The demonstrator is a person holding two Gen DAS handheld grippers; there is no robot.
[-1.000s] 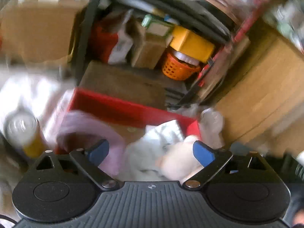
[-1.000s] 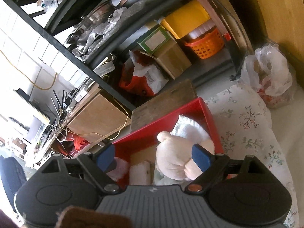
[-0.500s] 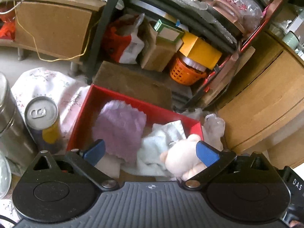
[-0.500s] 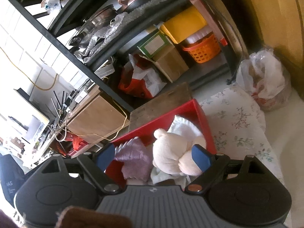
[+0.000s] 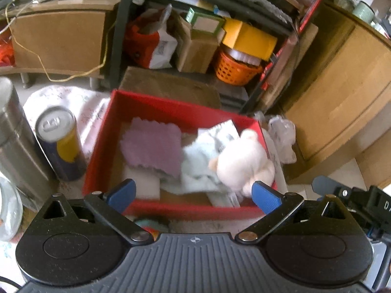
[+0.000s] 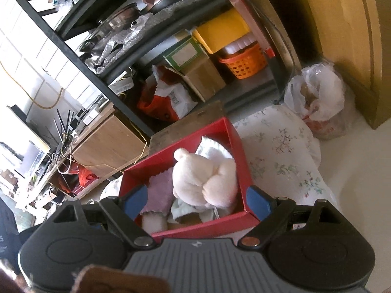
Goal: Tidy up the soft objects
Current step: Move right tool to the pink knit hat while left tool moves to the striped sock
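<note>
Currently between picks: left gripper [image 5: 193,193] and right gripper [image 6: 196,201] both spread wide, empty, hovering over red box [image 5: 168,108] already holding purple cloth [image 5: 152,146], pale towel [image 5: 198,168], cream plush [image 5: 240,163]; next likely locate any remaining soft item.

Red box [image 5: 146,107] w/ open top, shallow walls, holds all the soft stuff. Purple cloth [image 5: 152,146], fuzzy w/ scalloped edge, lies flat at the left-mid of box, partly over a white foam block [image 5: 144,183] near the front wall. Pale blue towel [image 5: 198,168] crumpled in the mid, touching cloth's right edge. Cream plush [image 5: 242,163], rounded w/ small ear, sits on top of towel at the right side, against the right wall. From the right-wrist view plush [image 6: 202,178] hides most of towel.
</note>
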